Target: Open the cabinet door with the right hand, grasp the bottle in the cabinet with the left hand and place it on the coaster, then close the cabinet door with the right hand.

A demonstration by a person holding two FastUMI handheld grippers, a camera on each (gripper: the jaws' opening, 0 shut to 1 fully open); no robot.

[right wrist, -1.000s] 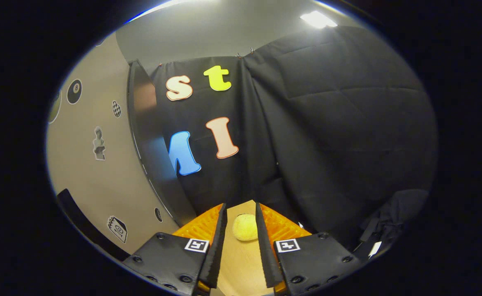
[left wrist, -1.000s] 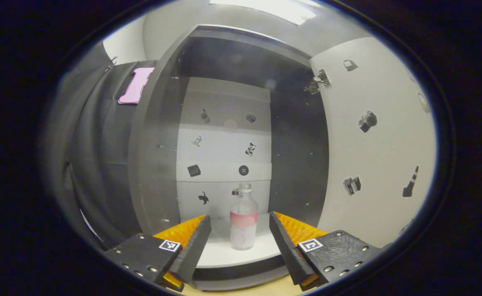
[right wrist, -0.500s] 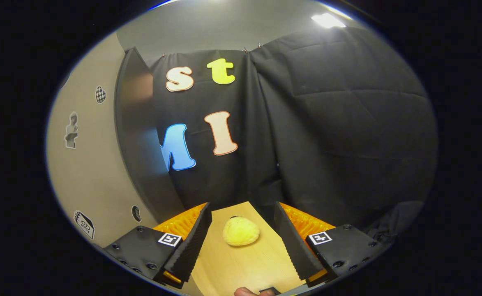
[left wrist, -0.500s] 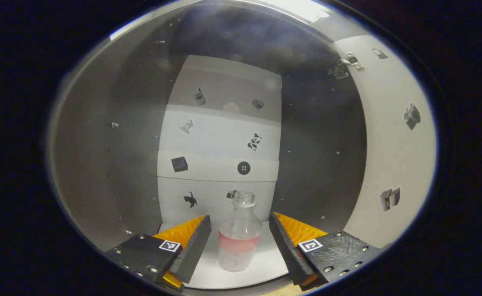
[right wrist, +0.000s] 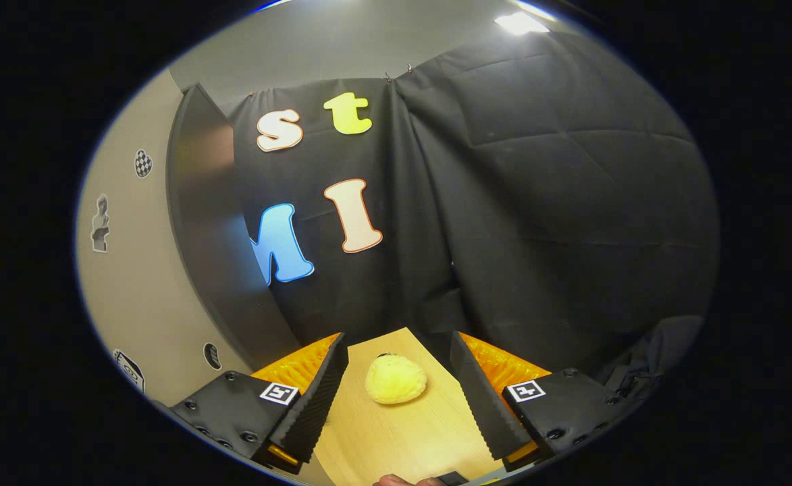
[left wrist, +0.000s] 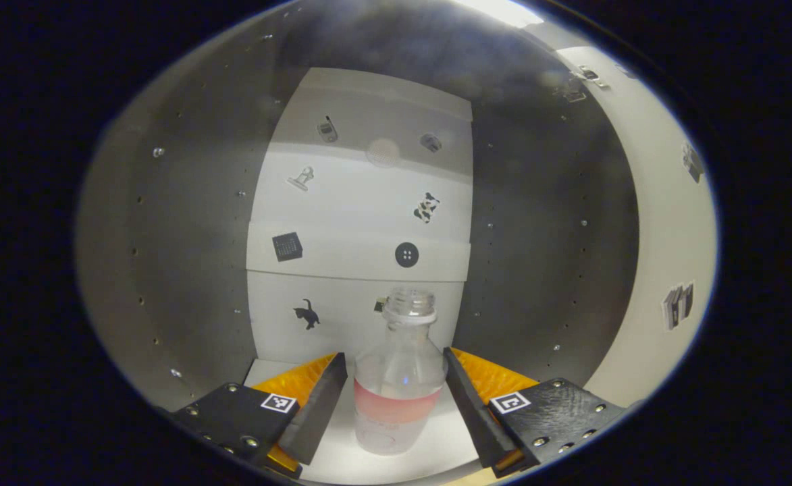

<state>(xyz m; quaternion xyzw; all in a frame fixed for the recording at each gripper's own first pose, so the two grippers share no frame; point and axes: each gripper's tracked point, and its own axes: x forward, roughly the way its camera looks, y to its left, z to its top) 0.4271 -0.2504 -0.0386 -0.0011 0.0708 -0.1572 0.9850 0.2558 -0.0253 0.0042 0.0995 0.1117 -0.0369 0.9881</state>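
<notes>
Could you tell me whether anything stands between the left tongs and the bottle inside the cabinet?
Nothing visible does. In the left gripper view the bottle stands upright on the cabinet floor, already between the open left tongs, with a bare gap on each side.

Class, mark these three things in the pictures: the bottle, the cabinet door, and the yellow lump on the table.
bottle [left wrist: 396, 408], left gripper view, on its pink label band.
cabinet door [right wrist: 136, 297], right gripper view, on its pale face.
yellow lump [right wrist: 396, 379], right gripper view, on its middle.

Black cloth wall [right wrist: 537, 202], wooden table [right wrist: 409, 432], ceiling light [right wrist: 520, 22]
</notes>
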